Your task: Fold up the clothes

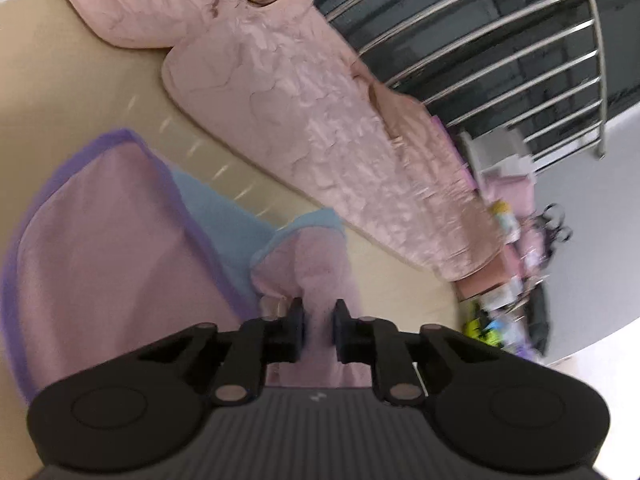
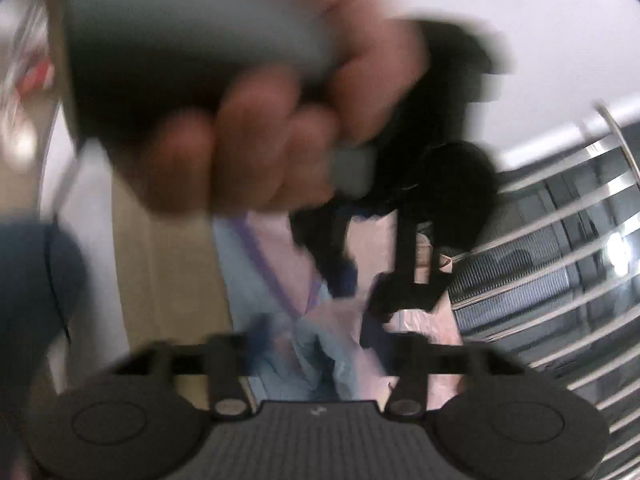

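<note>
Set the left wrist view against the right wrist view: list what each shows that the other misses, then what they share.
Left wrist only: the left gripper pinching a fold of the pink and blue garment on the tan surface, with the quilted pink jacket laid out behind.

Right wrist only: the person's hand, blurred, wrapped round the other gripper's handle, and the right gripper with jaws apart, holding nothing.

Both: the pink and blue garment and the metal railing.
</note>
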Action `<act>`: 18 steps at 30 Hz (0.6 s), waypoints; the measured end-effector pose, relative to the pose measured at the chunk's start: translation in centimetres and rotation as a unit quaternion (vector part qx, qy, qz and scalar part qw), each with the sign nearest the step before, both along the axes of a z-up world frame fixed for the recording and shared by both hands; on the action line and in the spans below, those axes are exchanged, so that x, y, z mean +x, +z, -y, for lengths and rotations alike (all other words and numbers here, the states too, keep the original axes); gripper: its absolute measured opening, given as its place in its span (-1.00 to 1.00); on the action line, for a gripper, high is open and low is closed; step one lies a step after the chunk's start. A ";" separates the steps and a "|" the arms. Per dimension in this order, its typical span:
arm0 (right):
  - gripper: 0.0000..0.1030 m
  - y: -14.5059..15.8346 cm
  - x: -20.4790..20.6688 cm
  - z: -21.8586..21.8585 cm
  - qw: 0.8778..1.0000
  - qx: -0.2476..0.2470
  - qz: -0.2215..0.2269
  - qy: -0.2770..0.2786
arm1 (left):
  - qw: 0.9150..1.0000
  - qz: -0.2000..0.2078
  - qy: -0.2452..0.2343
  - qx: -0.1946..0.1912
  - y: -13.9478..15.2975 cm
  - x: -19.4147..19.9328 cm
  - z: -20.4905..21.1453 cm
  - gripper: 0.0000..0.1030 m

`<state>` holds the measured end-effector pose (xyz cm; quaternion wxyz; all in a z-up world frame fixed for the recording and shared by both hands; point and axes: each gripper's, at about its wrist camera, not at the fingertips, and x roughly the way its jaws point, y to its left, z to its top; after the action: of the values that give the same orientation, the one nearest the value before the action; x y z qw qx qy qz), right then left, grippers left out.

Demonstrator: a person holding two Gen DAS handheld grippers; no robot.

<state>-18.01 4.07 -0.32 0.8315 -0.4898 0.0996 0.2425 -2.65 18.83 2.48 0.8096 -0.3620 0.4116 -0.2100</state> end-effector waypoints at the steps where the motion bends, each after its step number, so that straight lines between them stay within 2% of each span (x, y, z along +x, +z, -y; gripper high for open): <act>1: 0.52 0.5 0.0 0.8 0.999 0.034 -0.004 -0.011 | 1.000 0.004 0.002 -0.015 0.0 -0.1 -0.5 -0.80; 2: 0.62 0.8 0.0 1.5 0.998 0.061 -0.006 -0.025 | 1.000 0.007 0.005 -0.029 0.1 -0.2 -1.0 -0.80; 4: 0.64 1.0 0.3 2.7 0.993 0.105 -0.009 -0.052 | 0.999 0.007 0.017 -0.051 0.0 -0.4 -2.1 -0.80; 8: 0.59 -0.4 1.7 2.3 0.992 0.106 -0.033 -0.067 | 0.998 -0.013 0.039 -0.053 -1.1 -0.9 -4.2 -0.80; 10: 0.56 -0.7 2.2 1.9 0.992 0.108 -0.029 -0.064 | 0.998 -0.018 0.049 -0.042 -1.4 -1.2 -4.8 -0.79; 11: 0.27 -0.6 2.1 1.6 0.992 0.110 -0.032 -0.061 | 0.998 -0.020 0.054 -0.036 -1.6 -1.4 -5.1 -0.79; 12: -0.34 -0.5 2.2 1.4 0.991 0.111 -0.039 -0.058 | 0.998 -0.022 0.059 -0.029 -1.7 -1.5 -5.4 -0.79; 13: -0.67 -0.5 2.6 1.1 0.992 0.106 -0.044 -0.058 | 0.998 -0.024 0.063 -0.017 -1.7 -1.7 -5.6 -0.79; 14: -0.76 -0.6 3.0 0.7 0.992 0.099 -0.047 -0.058 | 0.998 -0.025 0.063 -0.012 -1.7 -1.8 -5.7 -0.79; 18: -0.78 -0.1 3.5 1.3 0.995 0.074 -0.025 -0.059 | 0.998 -0.014 0.056 0.033 -1.3 -2.7 -4.7 -0.77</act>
<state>-14.53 2.76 -0.38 0.8757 -0.4139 0.1309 0.2115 -5.39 23.56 1.16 0.8257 -0.3605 0.4086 -0.1456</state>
